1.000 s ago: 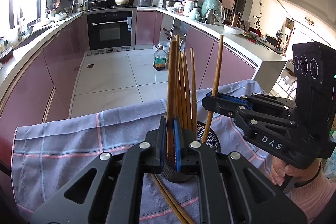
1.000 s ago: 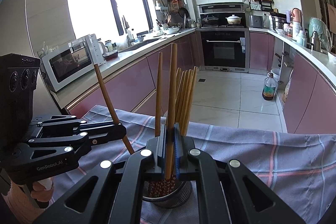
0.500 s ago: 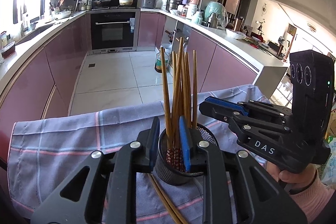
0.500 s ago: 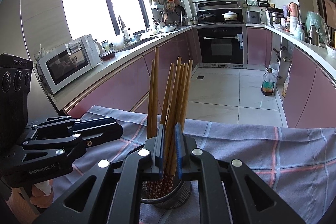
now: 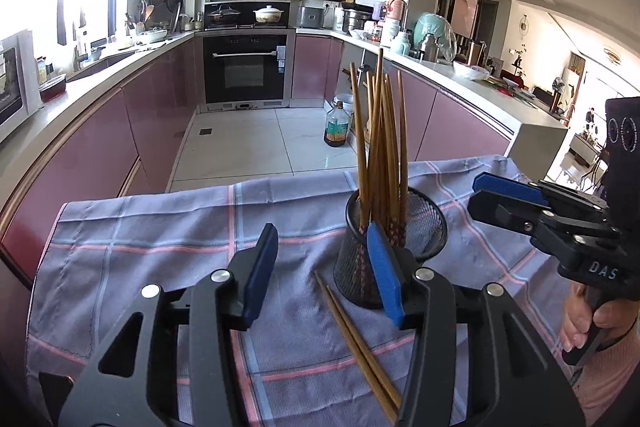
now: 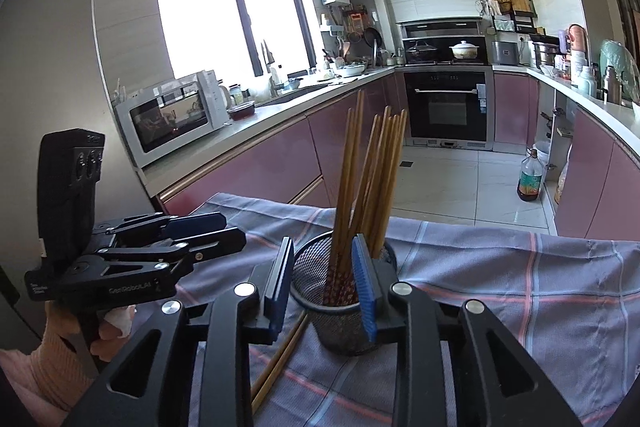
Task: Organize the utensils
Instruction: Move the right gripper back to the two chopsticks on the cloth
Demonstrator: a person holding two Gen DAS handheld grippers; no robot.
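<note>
A black wire-mesh cylindrical holder (image 5: 394, 247) stands upright on a grey-blue checked cloth with pink stripes (image 5: 160, 227). A bundle of brown wooden chopsticks (image 5: 382, 155) is seen standing in it, red-patterned ends down, fanning slightly at the top. 2 more brown chopsticks (image 5: 356, 343) lie flat on the cloth, just beside the holder's base. The left gripper (image 5: 324, 271) is held low in front of the holder; its blue-padded jaws have just been opening and are spread, with nothing pinched between them. The right gripper (image 6: 324, 281) is likewise parted, its jaws having just been opening; the holder is seen in the gap, but no chopstick is pressed by the pads.
</note>
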